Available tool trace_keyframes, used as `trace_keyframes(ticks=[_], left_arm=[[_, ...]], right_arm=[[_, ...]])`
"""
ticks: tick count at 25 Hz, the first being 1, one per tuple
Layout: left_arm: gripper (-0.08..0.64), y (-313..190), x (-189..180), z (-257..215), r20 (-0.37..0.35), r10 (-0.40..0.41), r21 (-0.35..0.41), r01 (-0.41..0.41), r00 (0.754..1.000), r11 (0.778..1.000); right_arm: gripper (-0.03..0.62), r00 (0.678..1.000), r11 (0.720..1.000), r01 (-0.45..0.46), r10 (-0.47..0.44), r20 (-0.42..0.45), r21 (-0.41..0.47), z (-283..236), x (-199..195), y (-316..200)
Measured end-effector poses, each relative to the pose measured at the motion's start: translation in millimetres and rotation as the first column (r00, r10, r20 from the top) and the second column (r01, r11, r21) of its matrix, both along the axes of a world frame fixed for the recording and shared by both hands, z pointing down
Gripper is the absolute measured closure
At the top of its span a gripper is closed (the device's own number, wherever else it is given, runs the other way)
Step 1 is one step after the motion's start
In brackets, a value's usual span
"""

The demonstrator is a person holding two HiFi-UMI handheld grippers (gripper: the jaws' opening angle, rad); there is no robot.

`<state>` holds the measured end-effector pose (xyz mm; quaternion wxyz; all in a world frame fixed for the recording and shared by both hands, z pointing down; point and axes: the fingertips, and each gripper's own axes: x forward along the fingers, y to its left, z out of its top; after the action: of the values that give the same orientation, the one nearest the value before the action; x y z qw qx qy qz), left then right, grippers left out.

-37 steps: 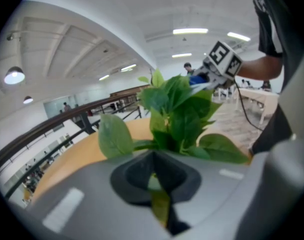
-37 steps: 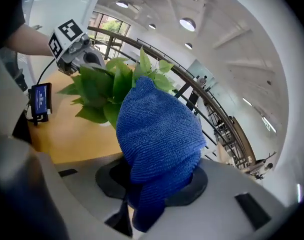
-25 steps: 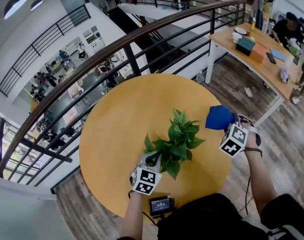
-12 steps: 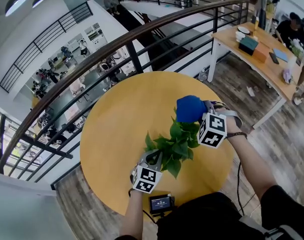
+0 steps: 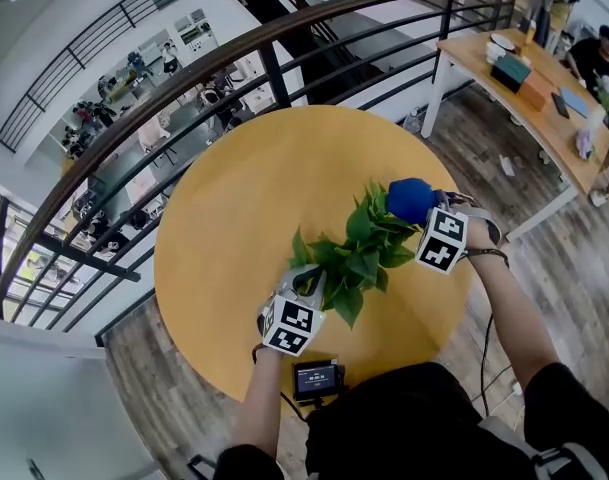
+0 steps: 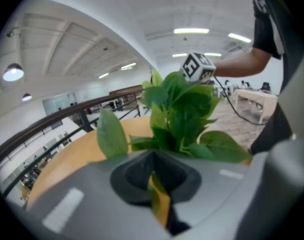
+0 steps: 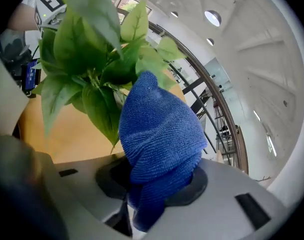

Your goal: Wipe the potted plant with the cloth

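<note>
The leafy green potted plant (image 5: 359,258) stands on the round yellow table (image 5: 244,188); leaves hide its pot. My left gripper (image 5: 309,286) sits at the plant's near-left side, shut, with a thin green leaf strip pinched between its jaws (image 6: 159,194). My right gripper (image 5: 424,216) is shut on a bunched blue cloth (image 5: 409,200). The cloth presses against the leaves at the plant's upper right. In the right gripper view the cloth (image 7: 159,134) bulges out of the jaws (image 7: 147,204) right beside the leaves (image 7: 92,69). From the left gripper view the plant (image 6: 181,114) fills the middle.
A dark curved railing (image 5: 234,63) runs just behind the table, with a drop to a lower floor beyond. A wooden desk (image 5: 544,118) with boxes stands at the back right, a person (image 5: 599,58) beside it. A small screen device (image 5: 316,378) hangs at my waist.
My right gripper brought the blue cloth in from the right, over the plant, and now down against its upper right leaves. The left gripper stayed put.
</note>
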<state>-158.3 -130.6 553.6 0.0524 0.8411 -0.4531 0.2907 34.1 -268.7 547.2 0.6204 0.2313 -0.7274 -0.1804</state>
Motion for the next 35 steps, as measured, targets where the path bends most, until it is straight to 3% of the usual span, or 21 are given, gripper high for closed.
trace_keyframes(ticks=[9,16,19,20,22,24,27,28,31,35], left_arm=[[0.56,4.5,-1.8,10.7,-0.006,-0.011,-0.047,0.011,1.0,0.999],[0.56,8.2,-18.3,-31.2,-0.131,-0.157,0.005,0.159,0.979,0.987],[0.557,17.4,-7.2,-61.0,-0.189,-0.181,0.04,0.192,0.965,0.981],[0.526,19.9,-0.1,-67.2,-0.212,-0.179,0.042,0.192,0.961,0.981],[0.388,22.7,17.8,-70.0,-0.245,-0.162,0.029,0.174,0.956,0.984],[0.312,20.7,34.5,-62.9,-0.236,-0.148,0.017,0.157,0.96,0.987],[0.308,9.8,52.5,-45.1,-0.155,-0.14,0.014,0.144,0.978,0.989],[0.315,6.6,55.0,-38.6,-0.114,-0.143,0.016,0.146,0.983,0.989],[0.449,0.1,49.6,-25.1,-0.034,-0.184,0.036,0.185,0.982,0.982],[0.471,2.2,42.7,-20.6,-0.057,-0.227,0.019,0.228,0.972,0.973]], right_arm=[[0.449,0.997,0.992,-0.069,0.064,-0.043,-0.109,51.0,43.1,26.5],[0.45,0.991,0.985,-0.134,0.132,-0.025,-0.111,59.9,76.4,20.2],[0.451,0.975,0.976,-0.191,0.201,0.097,-0.101,34.6,88.3,11.5],[0.451,0.959,0.972,-0.209,0.225,0.171,-0.11,21.1,87.6,10.1],[0.449,0.917,0.968,-0.213,0.245,0.314,-0.134,-6.1,78.6,11.9],[0.45,0.902,0.979,-0.155,0.196,0.385,-0.135,-21.8,62.0,20.3],[0.449,0.909,0.992,-0.052,0.095,0.406,-0.115,-24.8,39.9,37.3],[0.45,0.914,0.994,-0.026,0.067,0.401,-0.108,-21.2,35.1,42.6],[0.451,0.929,0.995,0.038,-0.003,0.369,-0.087,-4.8,25.8,54.0],[0.45,0.951,0.989,0.087,-0.048,0.306,-0.116,19.6,29.5,80.1]])
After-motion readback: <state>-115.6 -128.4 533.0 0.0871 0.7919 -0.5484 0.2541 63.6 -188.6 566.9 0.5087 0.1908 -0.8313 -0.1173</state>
